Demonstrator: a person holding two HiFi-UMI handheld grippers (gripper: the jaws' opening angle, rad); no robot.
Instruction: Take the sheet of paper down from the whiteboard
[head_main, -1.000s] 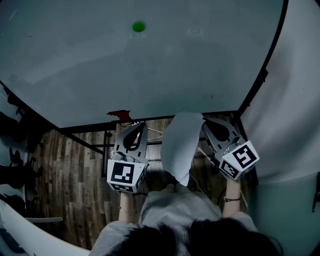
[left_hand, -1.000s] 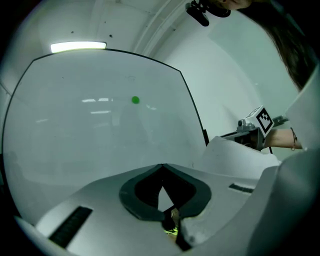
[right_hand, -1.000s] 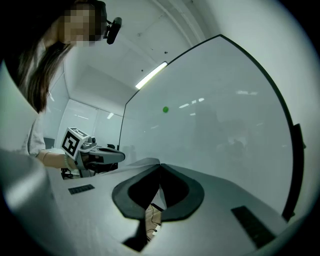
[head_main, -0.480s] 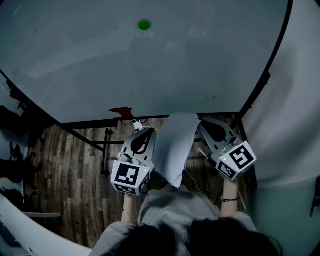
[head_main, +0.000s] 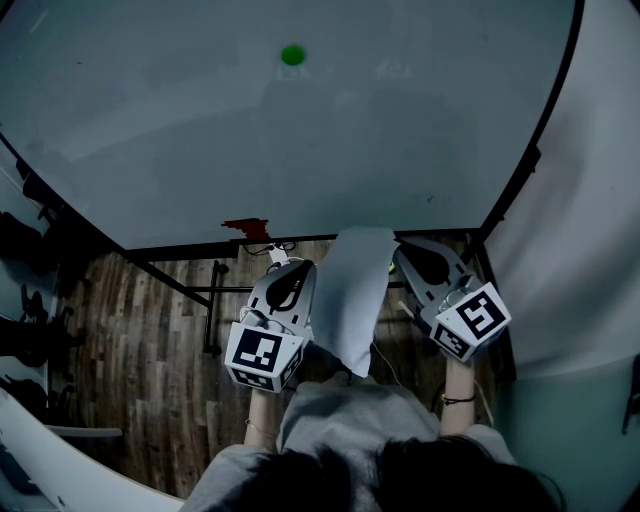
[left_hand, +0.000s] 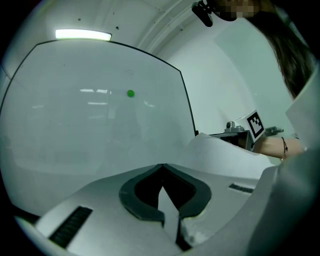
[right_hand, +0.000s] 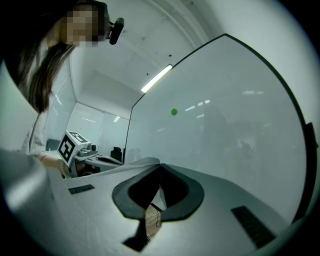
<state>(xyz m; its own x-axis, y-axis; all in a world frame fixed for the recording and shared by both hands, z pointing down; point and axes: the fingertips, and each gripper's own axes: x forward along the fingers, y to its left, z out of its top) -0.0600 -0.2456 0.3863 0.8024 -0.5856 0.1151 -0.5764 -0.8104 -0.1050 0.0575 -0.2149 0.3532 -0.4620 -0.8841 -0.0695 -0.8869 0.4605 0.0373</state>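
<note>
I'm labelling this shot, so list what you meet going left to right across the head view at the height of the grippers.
Left gripper → sheet of paper → right gripper.

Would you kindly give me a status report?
Left tongs, right tongs shut on sheet. Sheet off whiteboard. Green magnet on board; nothing in the way.

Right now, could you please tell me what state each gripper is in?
Left gripper: closed, holding one edge of the sheet of paper.
Right gripper: closed, holding the opposite edge of it.
</note>
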